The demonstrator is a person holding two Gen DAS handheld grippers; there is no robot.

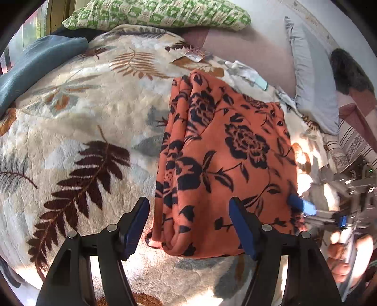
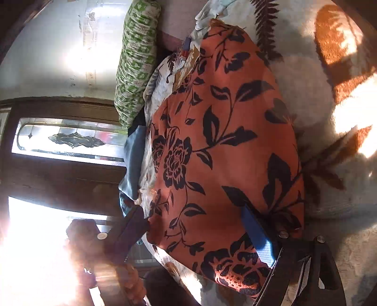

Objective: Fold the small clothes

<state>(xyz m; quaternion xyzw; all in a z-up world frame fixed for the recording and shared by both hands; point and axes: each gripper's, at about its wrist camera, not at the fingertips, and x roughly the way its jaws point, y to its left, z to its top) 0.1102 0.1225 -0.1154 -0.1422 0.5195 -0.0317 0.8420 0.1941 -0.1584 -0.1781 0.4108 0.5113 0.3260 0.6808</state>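
Observation:
A folded orange cloth with black flowers (image 1: 226, 150) lies on the leaf-print blanket (image 1: 77, 122). My left gripper (image 1: 189, 224) hangs open just above the cloth's near edge, and its blue pads touch nothing. One blue fingertip of my right gripper (image 1: 302, 206) rests at the cloth's right edge. In the right wrist view the same cloth (image 2: 221, 146) fills the middle. My right gripper (image 2: 195, 231) stands wide open around its near end, with one finger beside the cloth's edge and the other lying over it.
A green patterned pillow (image 1: 153, 14) and a blue-grey cloth (image 1: 35, 63) lie at the blanket's far side. A pale grey pillow (image 1: 311, 77) lies to the right. Strong glare from a window (image 2: 66, 141) washes out the right wrist view's left side.

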